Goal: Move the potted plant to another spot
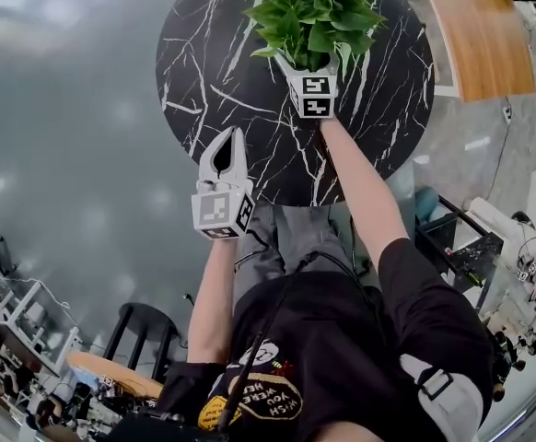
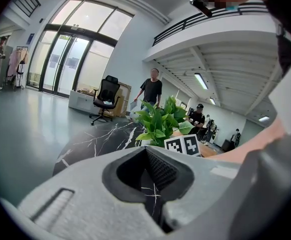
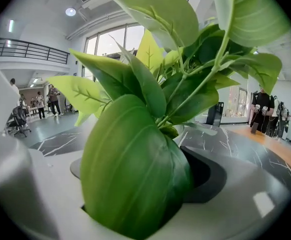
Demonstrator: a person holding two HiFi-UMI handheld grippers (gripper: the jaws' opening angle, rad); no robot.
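The potted plant (image 1: 314, 12) with broad green leaves is at the far side of the round black marble table (image 1: 213, 81). My right gripper (image 1: 307, 67) reaches in under the leaves. Its jaws stand wide around the plant's base and hold it, though leaves hide the pot and the fingertips. In the right gripper view the leaves (image 3: 150, 109) fill the space between the white jaws. My left gripper (image 1: 236, 136) hovers shut and empty over the table's near edge. In its own view the left gripper (image 2: 153, 196) points at the plant (image 2: 160, 121) and the right gripper's marker cube (image 2: 183, 145).
A light wooden table (image 1: 475, 26) stands beyond the marble one at the right. A black chair (image 1: 144, 330) is behind me on the left. Across the grey floor are an office chair (image 2: 106, 96) and a standing person (image 2: 150, 91).
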